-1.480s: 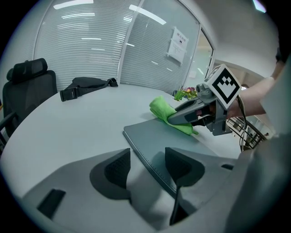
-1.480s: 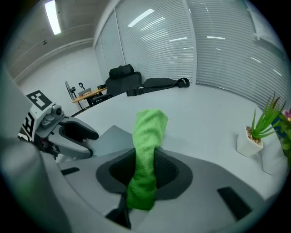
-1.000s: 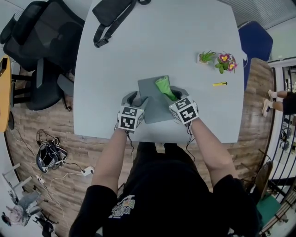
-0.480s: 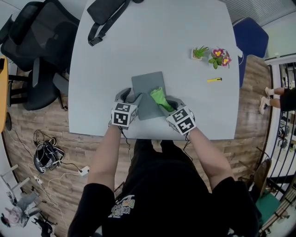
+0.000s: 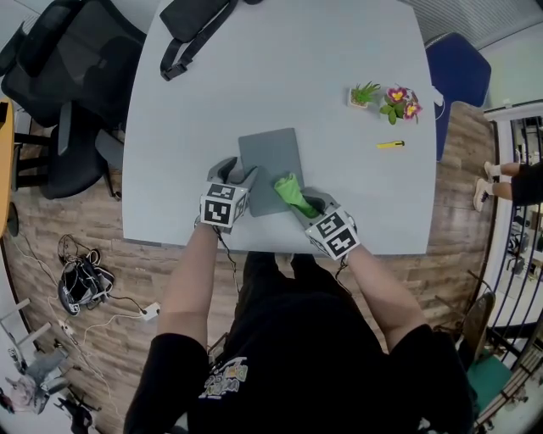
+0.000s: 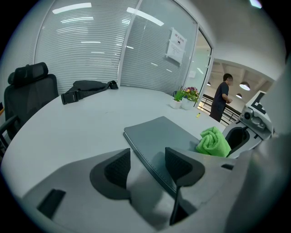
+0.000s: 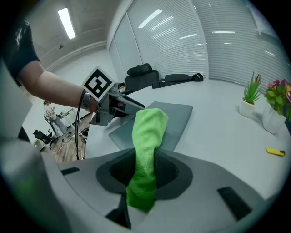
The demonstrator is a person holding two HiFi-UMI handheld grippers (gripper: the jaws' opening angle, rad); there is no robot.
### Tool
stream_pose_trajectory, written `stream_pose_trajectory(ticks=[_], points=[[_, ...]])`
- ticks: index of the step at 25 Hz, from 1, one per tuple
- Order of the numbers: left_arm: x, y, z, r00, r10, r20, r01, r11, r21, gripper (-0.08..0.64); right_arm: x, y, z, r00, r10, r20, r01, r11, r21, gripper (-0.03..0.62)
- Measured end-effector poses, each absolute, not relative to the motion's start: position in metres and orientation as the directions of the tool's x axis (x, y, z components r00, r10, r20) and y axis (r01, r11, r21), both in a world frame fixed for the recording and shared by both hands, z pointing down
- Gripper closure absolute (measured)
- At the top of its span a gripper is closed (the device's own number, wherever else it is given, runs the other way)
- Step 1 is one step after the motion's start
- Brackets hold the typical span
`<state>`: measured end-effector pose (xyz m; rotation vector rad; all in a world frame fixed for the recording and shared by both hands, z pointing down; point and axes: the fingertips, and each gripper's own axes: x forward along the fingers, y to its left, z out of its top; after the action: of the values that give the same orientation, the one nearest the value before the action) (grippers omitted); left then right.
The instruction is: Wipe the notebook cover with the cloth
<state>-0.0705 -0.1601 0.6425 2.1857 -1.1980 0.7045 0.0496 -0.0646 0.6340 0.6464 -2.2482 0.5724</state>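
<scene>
A flat grey notebook lies on the pale table near its front edge. My left gripper is open at the notebook's near left corner; in the left gripper view the notebook has its edge running between the jaws of the left gripper, with the right finger over the cover. My right gripper is shut on a bright green cloth. The cloth's free end rests on the notebook's near right part. In the right gripper view the cloth rises from the right gripper.
A black bag with a strap lies at the table's far side. Two small potted plants and a yellow item sit to the right. Black office chairs stand left of the table. A person stands far off.
My right gripper has drawn the cloth back across the cover, from near the notebook's middle to its near right part. The left gripper has stayed at the near left corner.
</scene>
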Motion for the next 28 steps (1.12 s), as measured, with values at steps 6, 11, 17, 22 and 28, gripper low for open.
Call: stream_pose_trajectory(ticks=[6, 11, 17, 22, 28], points=[[-0.069, -0.161, 0.643, 0.466, -0.584, 0.664, -0.866, -0.456, 0.207, 0.319, 0.051, -0.045, 0.636, -0.619, -0.193, 0.761, -0.564, 0.784, -0.26, 0.482], [-0.069, -0.16, 0.643, 0.468, -0.581, 0.665, -0.865, -0.457, 0.209, 0.319, 0.045, -0.036, 0.631, -0.65, -0.166, 0.741, -0.558, 0.766, -0.318, 0.483], [-0.069, -0.159, 0.642, 0.47, -0.578, 0.667, -0.863, -0.46, 0.209, 0.322, 0.034, -0.075, 0.613, -0.66, -0.235, 0.713, -0.576, 0.769, -0.279, 0.482], [-0.067, -0.159, 0.642, 0.47, -0.577, 0.668, -0.863, -0.459, 0.211, 0.322, 0.022, -0.125, 0.608, -0.644, -0.271, 0.715, -0.586, 0.776, -0.234, 0.482], [-0.066, -0.16, 0.643, 0.48, -0.561, 0.674, -0.859, -0.458, 0.231, 0.322, 0.008, -0.175, 0.615, -0.601, -0.305, 0.738, -0.592, 0.791, -0.155, 0.482]])
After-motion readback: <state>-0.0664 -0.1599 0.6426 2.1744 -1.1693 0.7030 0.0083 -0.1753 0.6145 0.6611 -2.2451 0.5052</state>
